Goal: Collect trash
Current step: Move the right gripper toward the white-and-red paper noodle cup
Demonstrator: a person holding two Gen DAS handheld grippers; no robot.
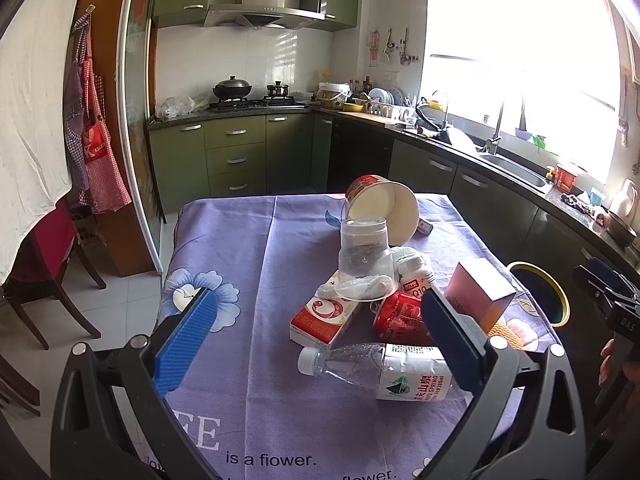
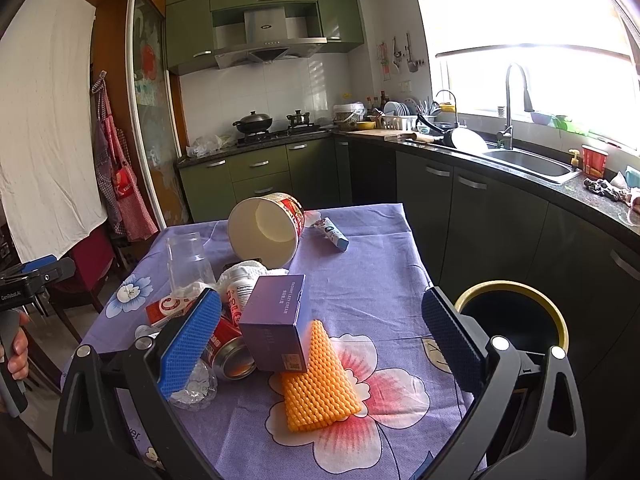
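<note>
A bench covered in a purple flowered cloth (image 1: 248,264) holds a heap of trash, seen from two hand-held grippers. The left gripper (image 1: 320,332) has its jaws spread wide and holds nothing; it hangs above the near part of the bench. Between the jaws and just ahead lies a clear plastic water bottle (image 1: 376,368) on its side, its white cap toward the left jaw and its labelled end passing behind the right jaw. Just beyond it lie a red and white carton (image 1: 324,316) and a red can (image 1: 400,316), with an upturned clear plastic cup (image 1: 366,258), a white supplement bottle (image 1: 416,276) and a tipped paper bowl (image 1: 384,208) farther ahead. The right gripper (image 2: 324,344) also has its jaws wide apart and empty. Between them sit a purple box (image 2: 276,324) and, nearer, an orange foam net (image 2: 320,380), the box resting partly on the net. The red can lies beside the left jaw. A round bin with a yellow rim (image 2: 516,312) stands off the bench edge, behind the right jaw.
</note>
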